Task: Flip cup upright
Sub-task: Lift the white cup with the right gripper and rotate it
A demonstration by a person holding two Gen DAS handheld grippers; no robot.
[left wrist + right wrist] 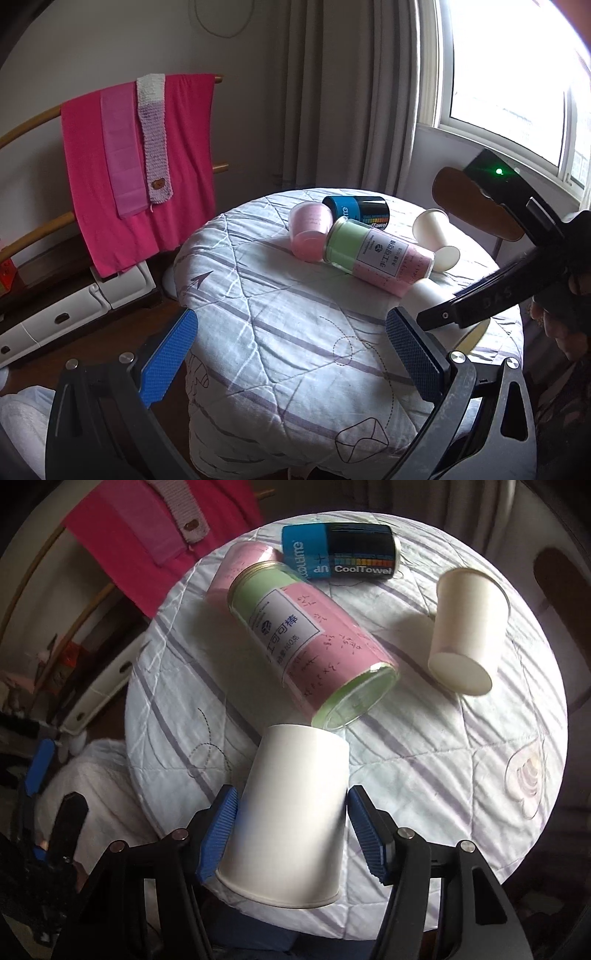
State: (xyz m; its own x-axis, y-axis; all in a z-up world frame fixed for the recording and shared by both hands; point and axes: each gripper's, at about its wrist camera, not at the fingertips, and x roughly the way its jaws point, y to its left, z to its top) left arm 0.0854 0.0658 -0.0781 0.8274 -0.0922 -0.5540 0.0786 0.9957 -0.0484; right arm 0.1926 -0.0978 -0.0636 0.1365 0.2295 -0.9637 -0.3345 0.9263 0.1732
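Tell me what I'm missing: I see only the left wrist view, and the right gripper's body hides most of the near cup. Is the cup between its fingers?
Observer: Yes. The white paper cup sits between the right gripper, one blue pad on each side.
Operator: Are the pads clamped on it?
Observer: The pads are at the cup's walls, but I cannot tell whether they press.
Operator: Which way does the cup point?
Observer: Its rolled rim faces the gripper; its closed base points away, toward the green-and-pink jar.
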